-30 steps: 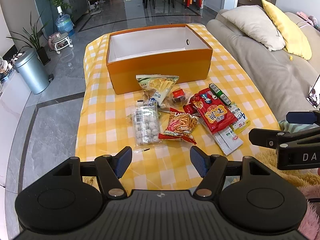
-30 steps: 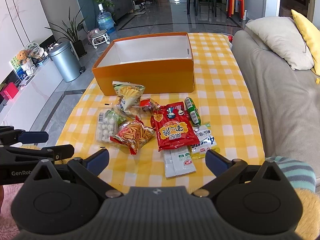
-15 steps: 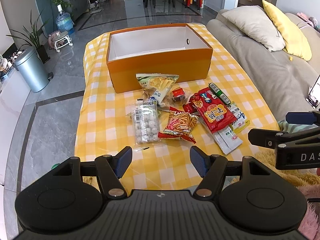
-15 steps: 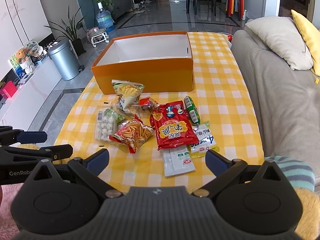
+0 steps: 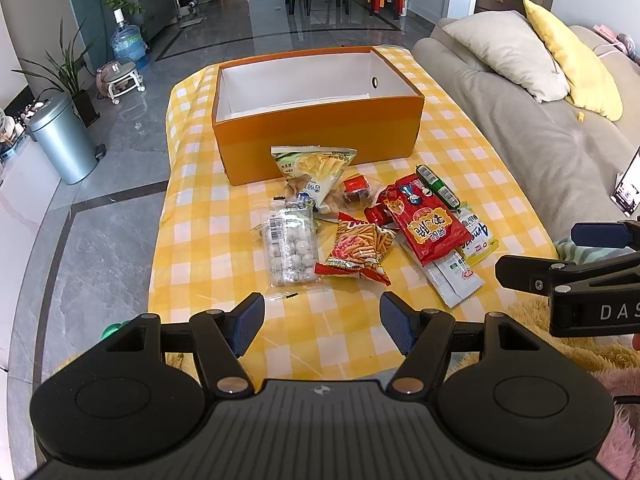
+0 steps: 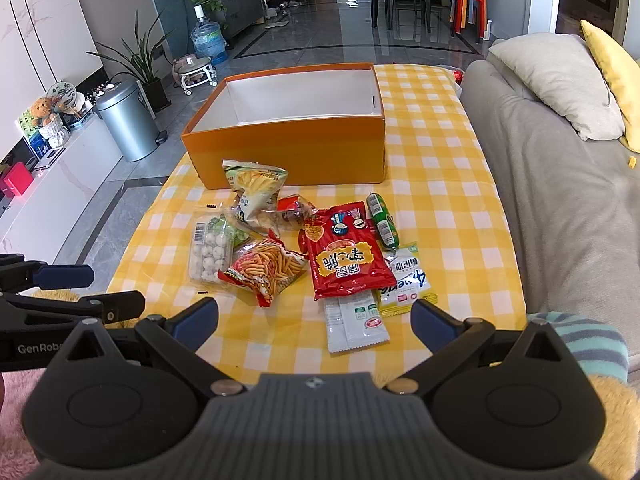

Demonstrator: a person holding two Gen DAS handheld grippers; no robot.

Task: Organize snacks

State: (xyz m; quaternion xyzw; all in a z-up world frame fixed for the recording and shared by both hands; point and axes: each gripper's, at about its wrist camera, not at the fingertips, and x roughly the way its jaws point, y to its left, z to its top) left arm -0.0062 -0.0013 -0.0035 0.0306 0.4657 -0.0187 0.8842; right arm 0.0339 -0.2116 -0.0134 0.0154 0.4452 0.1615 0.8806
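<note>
Orange box (image 5: 318, 130) waits empty for snacks (image 5: 362, 228) heaped just before it; left claw (image 5: 322, 322) and right claw (image 6: 314, 320) gape, holding nothing.

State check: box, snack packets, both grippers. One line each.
orange box: open top, nothing visible inside
snack packets: sealed, piled on tablecloth, outside box
left gripper: open, holding nothing
right gripper: open, holding nothing
</note>
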